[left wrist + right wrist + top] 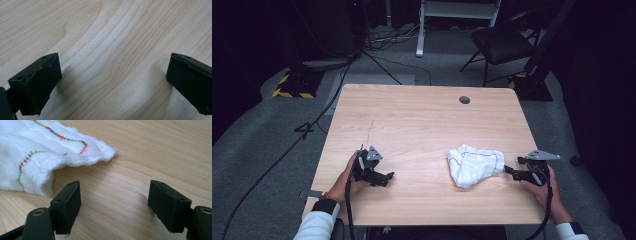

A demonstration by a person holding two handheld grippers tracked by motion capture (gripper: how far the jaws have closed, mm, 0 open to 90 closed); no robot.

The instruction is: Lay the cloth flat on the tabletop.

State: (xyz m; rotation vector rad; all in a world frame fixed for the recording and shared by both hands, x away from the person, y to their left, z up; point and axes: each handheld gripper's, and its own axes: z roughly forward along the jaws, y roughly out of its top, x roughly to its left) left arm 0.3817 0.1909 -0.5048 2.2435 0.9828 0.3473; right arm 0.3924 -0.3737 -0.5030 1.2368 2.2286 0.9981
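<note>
A white cloth [474, 165] is seen bunched in loose folds on the table [422, 120], toward the near right corner, well in from the near edge and short of the right edge. It is a thin, gauzy weave with a frayed hem, and a stitched line of red, orange and green thread runs along its border, plain in the right gripper view [37, 150]. One pointed corner of the cloth juts toward the right edge of the table.

The right gripper [508, 170] is held just beside that corner, apart from it, with its jaws spread wide and nothing between them; in its own view [113, 202] only bare wood lies in the gap. The step in hand is judged to be the approach for a first grasp. The next move would call for the jaws to be carried forward over the jutting corner and closed on the hem, low enough to catch the thin layers.

The left gripper [387, 176] is rested near the near left corner, well apart from the cloth, its jaws also released over bare wood [113, 82].
</note>
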